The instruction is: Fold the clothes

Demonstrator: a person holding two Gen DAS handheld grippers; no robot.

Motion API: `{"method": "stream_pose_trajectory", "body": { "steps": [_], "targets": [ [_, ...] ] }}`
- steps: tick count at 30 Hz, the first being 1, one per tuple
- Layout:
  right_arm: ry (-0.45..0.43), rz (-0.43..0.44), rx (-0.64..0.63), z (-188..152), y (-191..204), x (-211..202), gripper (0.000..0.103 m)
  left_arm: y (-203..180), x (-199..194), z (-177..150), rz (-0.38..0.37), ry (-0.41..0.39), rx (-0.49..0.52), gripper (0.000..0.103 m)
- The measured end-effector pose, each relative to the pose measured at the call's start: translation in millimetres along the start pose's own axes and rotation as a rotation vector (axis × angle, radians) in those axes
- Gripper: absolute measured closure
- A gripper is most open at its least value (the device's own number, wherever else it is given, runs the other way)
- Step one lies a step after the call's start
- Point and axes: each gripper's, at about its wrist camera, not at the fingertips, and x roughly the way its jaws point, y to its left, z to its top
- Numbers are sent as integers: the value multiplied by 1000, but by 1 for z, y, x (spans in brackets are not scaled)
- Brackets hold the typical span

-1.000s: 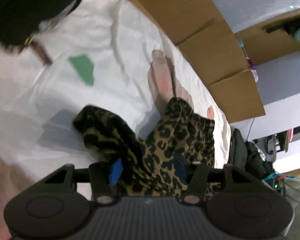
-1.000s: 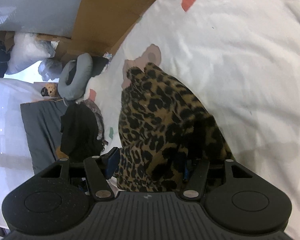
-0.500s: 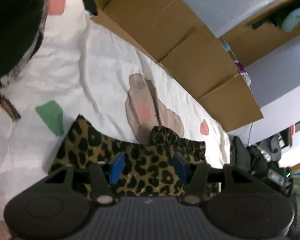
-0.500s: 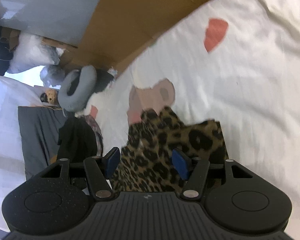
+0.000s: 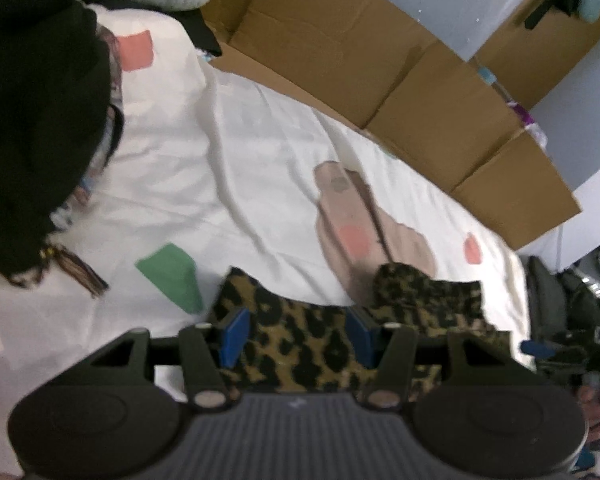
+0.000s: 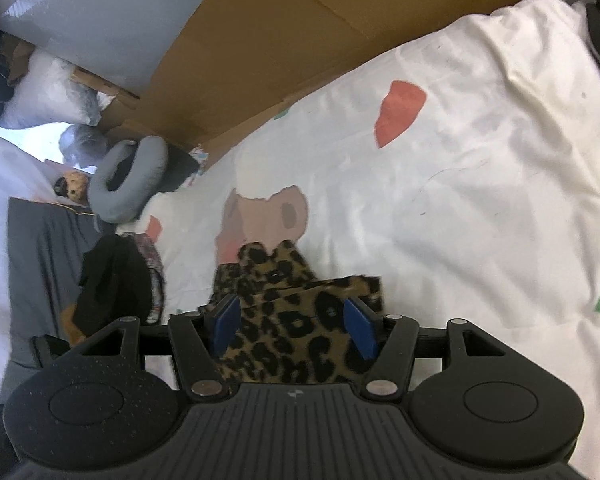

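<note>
A leopard-print garment [image 5: 420, 300] lies folded and fairly flat on the white patterned bed sheet [image 5: 240, 160]. My left gripper [image 5: 298, 322] hovers over its near edge with blue pads [image 5: 236, 330] apart and the cloth lying under the gap, not pinched. In the right wrist view the same garment [image 6: 268, 268] lies just ahead on the sheet [image 6: 460, 200]. My right gripper [image 6: 292, 318] stands open above it, and its pads [image 6: 360, 328] do not press the fabric. The garment's near part is hidden behind both gripper bodies.
Flattened cardboard [image 5: 340, 40] lines the bed's far side, also seen as cardboard [image 6: 300, 40]. A black garment pile [image 5: 28, 120] lies at the left. A grey neck pillow [image 6: 132, 176], dark clothes [image 6: 112, 280] and a grey blanket [image 6: 40, 260] sit beside the bed.
Both grippers have drawn back and up from the garment and rolled. The cloth, bunched close between the fingers a second ago, now lies flatter and lower in both views.
</note>
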Motion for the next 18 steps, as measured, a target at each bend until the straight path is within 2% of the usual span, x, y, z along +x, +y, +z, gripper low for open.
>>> {"method": "stream_pose_trajectory", "body": {
  "steps": [5,8,12,13,15,16,17,18],
  "targets": [
    [12,-99,-87,-1,-1,3,41,10,10,6,56,2,40,47],
    [22,-127,-103,-1,-5,7,41,16,16,6,70,10,47,47],
    [36,-135,-127,0,-5,15,54,22,24,5,74,22,54,48],
    [40,-137,-134,1,-5,17,60,23,26,5,75,23,58,53],
    [46,-133,-145,1,-2,20,64,24,29,5,68,25,66,62],
    [47,-129,-153,2,0,20,72,24,29,5,65,24,67,71],
    [49,-129,-164,2,3,20,77,24,30,5,64,22,68,76],
    [49,-134,-175,2,4,20,88,24,29,5,65,18,73,83]
  ]
}}
